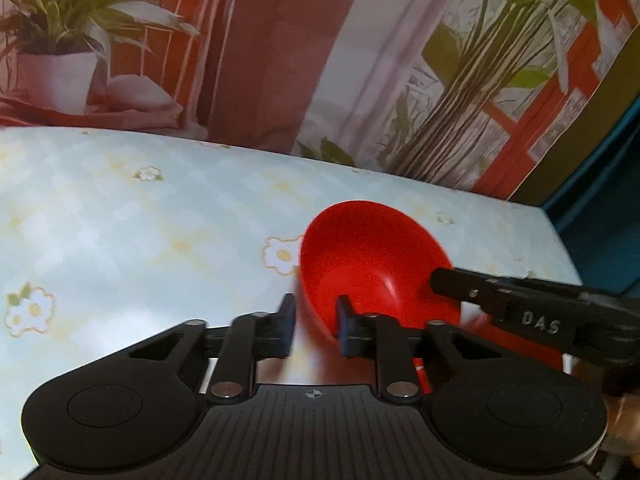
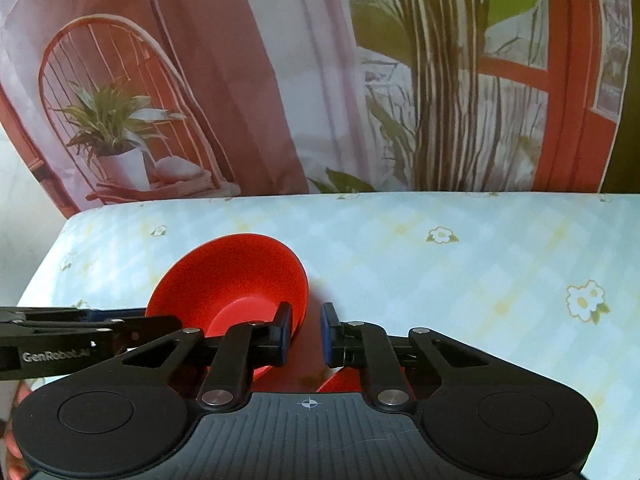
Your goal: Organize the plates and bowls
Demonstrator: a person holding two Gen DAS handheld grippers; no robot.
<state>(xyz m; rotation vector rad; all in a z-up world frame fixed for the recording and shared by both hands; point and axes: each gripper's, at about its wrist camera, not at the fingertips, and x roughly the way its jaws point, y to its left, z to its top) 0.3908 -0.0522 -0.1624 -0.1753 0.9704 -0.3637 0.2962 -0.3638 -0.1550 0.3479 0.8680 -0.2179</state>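
Observation:
A red bowl [image 1: 372, 256] stands tilted on the flowered tablecloth [image 1: 120, 220]. My left gripper [image 1: 316, 312] is shut on its left rim, with one finger [image 1: 286, 328] outside the wall and the other [image 1: 344, 328] inside. My right gripper [image 1: 438, 280] reaches in from the right and pinches the opposite rim. In the right wrist view the bowl [image 2: 228, 280] lies left of centre, and my right gripper [image 2: 307, 320] is shut on its near right rim. My left gripper [image 2: 156, 318] comes in from the left there. A further red piece [image 2: 340, 380] shows under the fingers; what it is I cannot tell.
A printed backdrop [image 2: 280, 80] of a chair, potted plants and a red window frame hangs behind the table's far edge. The cloth [image 2: 480, 280] stretches to the right of the bowl. A dark teal surface [image 1: 600, 220] lies past the table's right end.

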